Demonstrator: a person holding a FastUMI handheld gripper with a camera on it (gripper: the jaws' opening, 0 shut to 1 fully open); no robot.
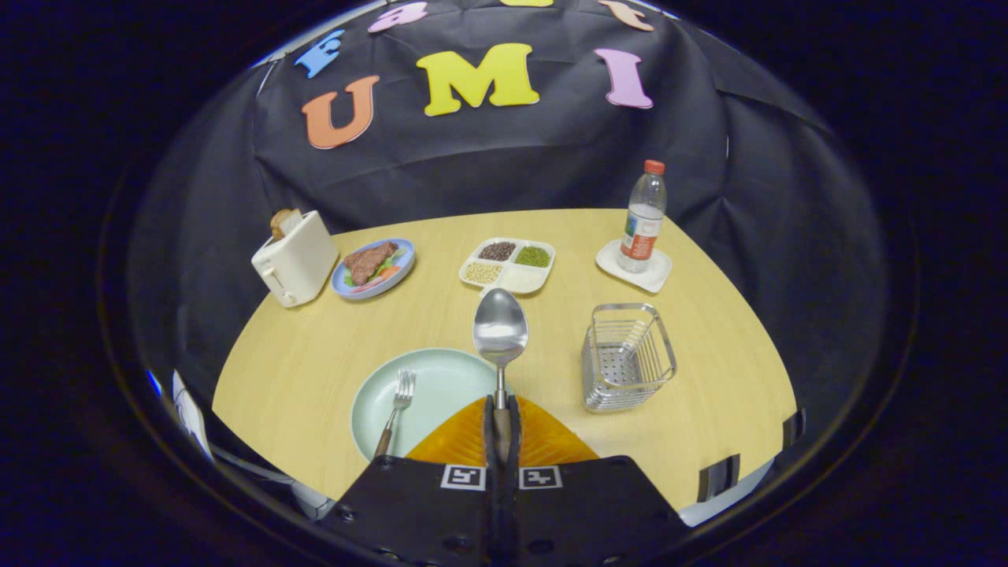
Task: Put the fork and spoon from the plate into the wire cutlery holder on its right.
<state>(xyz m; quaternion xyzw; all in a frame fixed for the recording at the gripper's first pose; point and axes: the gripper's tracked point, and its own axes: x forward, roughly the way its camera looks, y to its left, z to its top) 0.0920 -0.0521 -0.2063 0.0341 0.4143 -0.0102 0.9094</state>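
Spoon's up, fork to follow!
The claw (502,409) pinches the shiny metal spoon (500,332) by its handle above the pale green plate (441,378); next, carry it right and over the wire cutlery holder (628,356).

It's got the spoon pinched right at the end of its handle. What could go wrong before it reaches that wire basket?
The gripper holds the spoon only by its handle end, so the heavy bowl could swing or slip out. The wire cutlery holder has a narrow opening; the spoon might catch its rim or tip it. The fork still lies on the plate.
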